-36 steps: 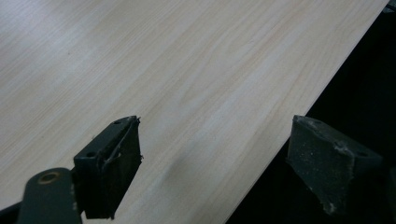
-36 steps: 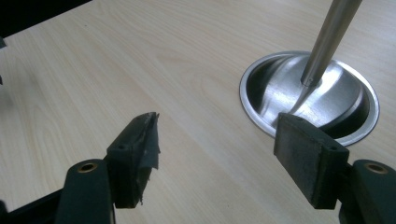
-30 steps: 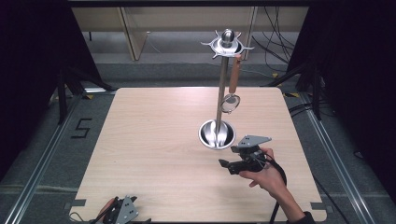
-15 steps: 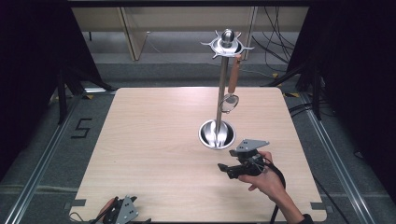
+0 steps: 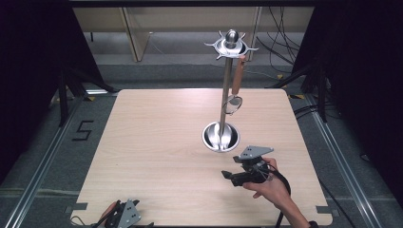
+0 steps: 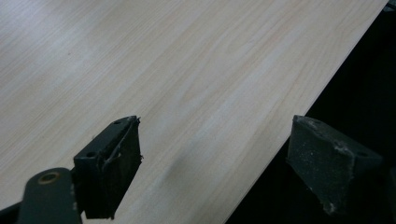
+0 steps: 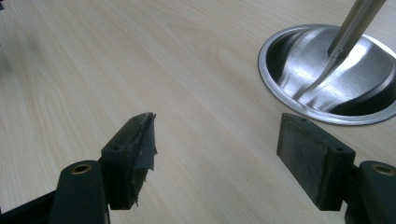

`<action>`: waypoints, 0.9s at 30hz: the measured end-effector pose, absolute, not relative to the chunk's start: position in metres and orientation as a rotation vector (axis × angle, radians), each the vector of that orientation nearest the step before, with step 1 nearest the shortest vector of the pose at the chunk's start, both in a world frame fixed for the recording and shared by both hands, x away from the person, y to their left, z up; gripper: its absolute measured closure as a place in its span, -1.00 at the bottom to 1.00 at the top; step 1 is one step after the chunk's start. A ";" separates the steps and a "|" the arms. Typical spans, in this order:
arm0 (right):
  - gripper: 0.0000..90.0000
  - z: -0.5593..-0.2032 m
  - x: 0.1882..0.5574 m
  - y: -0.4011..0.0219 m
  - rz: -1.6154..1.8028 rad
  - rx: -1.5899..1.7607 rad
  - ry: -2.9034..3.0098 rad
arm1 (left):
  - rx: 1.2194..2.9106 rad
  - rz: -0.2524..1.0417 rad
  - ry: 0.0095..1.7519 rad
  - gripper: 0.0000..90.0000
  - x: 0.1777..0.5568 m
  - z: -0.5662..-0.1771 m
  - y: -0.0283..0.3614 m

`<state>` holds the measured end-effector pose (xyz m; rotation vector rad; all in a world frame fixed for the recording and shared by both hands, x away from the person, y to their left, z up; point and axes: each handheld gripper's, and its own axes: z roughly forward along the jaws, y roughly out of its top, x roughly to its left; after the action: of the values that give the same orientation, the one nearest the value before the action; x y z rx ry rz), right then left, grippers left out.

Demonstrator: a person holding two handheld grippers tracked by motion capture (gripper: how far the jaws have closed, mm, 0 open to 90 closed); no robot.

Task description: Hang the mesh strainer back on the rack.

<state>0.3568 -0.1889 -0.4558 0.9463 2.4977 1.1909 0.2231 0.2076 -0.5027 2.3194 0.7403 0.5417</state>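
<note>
A metal utensil stand [image 5: 225,95] rises from a round steel base [image 5: 221,137] right of the table's middle; its base [image 7: 327,74] also lies ahead and to the right in the right gripper view. A wooden-handled utensil [image 5: 236,85] hangs from the stand's top ring. A hand holds my right gripper [image 5: 230,176] just in front of the base; it [image 7: 215,154] is open with nothing between its jaws. My left gripper [image 5: 121,217] lies on the table's front left edge; it [image 6: 215,163] is open and empty, one jaw over the table edge.
The light wooden table [image 5: 157,142] stands on a dark floor with metal rails [image 5: 43,166] on both sides. Cables [image 5: 285,42] lie on the floor behind the table. A wooden cabinet [image 5: 138,33] stands at the back.
The right gripper has drifted slightly toward the front of the table, away from the steel base. The left gripper has not moved.
</note>
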 end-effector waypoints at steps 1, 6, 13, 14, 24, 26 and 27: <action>-0.36 -0.457 0.357 -0.189 1.201 0.945 2.499 | 2.320 0.542 0.740 -0.63 0.223 -0.503 0.208; -0.39 -0.460 0.356 -0.189 1.196 0.927 2.520 | 2.320 0.542 0.739 -0.63 0.223 -0.503 0.207; -0.39 -0.465 0.352 -0.190 1.191 0.964 2.508 | 2.315 0.543 0.749 -0.63 0.222 -0.503 0.207; -0.39 -0.465 0.352 -0.191 1.184 0.953 2.519 | 2.318 0.543 0.742 -0.63 0.223 -0.503 0.207; -0.40 -0.471 0.347 -0.192 1.171 0.971 2.522 | 2.315 0.543 0.748 -0.63 0.222 -0.503 0.207; -0.40 -0.473 0.347 -0.193 1.172 0.957 2.525 | 2.319 0.544 0.741 -0.63 0.223 -0.503 0.207; -0.40 -0.473 0.346 -0.194 1.174 0.966 2.522 | 2.316 0.544 0.748 -0.63 0.222 -0.503 0.207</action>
<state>0.3463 -0.1937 -0.4732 0.9656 2.5219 1.1737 0.2225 0.2071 -0.5029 2.3156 0.7476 0.5438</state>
